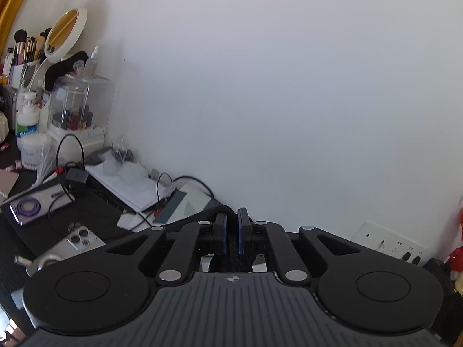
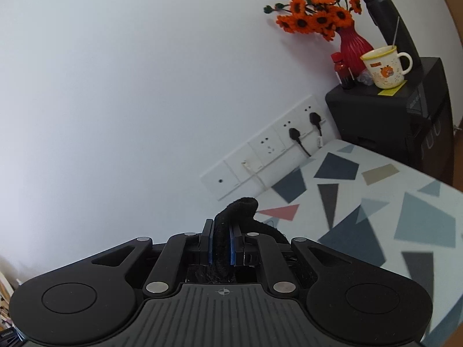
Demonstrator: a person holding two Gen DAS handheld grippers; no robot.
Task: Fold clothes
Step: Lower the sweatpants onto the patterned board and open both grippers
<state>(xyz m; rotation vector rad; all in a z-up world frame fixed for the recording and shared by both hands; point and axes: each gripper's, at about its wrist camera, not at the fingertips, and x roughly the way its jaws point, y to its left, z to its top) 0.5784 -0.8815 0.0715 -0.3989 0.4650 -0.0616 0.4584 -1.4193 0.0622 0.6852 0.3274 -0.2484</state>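
Left hand-held gripper [image 1: 232,231]: blue-faced pads clenched on a strip of black garment [image 1: 202,217], a coarse knit edge that runs off to the left over the linkage and hangs down between the jaws. Right hand-held gripper [image 2: 221,241] likewise grasping the same sort of black fabric, fuzzy w/ a rounded folded tip poking up past the pads; prob. one garment held at two spots, though neither view shows the span between.

Beyond the left gripper, near-left: a silver phone [image 1: 78,244] face down w/ a triple camera cluster, a clear-cased device w/ a purple ring [image 1: 34,206], black cables, and white papers [image 1: 130,185]. Far left: a clear acrylic organiser [image 1: 79,104] w/ small bottles inside, a round white-rimmed mirror [image 1: 65,30], and a cup of makeup brushes [image 1: 27,47]. Plain white wall [image 1: 275,86] fills the rest.

Beyond the right gripper: bench [image 2: 376,202] w/ a smooth covering printed in grey, blue and coral triangles. Far along the wall, a row of white sockets [image 2: 260,159] w/ two black plugs. Far right, a black box-shaped cabinet [image 2: 385,115] carries a ribbed red vase of orange flowers [image 2: 351,42], a cream mug [image 2: 383,68], a small red bottle, and a tall black flask.
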